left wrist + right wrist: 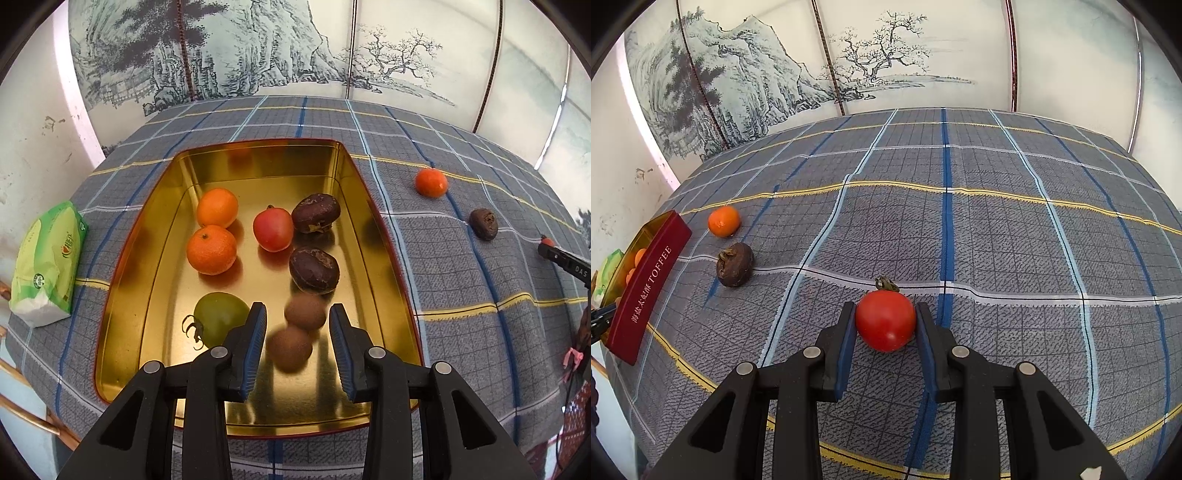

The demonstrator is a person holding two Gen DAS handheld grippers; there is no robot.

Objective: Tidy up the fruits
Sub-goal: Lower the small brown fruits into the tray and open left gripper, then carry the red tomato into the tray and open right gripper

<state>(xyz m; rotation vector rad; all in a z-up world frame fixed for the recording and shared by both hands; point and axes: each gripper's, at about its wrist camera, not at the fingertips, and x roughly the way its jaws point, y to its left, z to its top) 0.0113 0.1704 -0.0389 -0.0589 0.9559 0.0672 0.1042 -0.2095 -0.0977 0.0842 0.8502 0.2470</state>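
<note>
Right gripper fingers pinching red tomato mid-tablecloth, ready for lift toward tin; left gripper fingers spread over tin's near edge, brown fruit apparently just dropped

My left camera looks steeply down along its tool into the near gold-lined rectangular tin. My right camera hangs low over the plaid-clothed bench. Both share the lone round orange mandarin and the dark wrinkled brown fruit.
</note>
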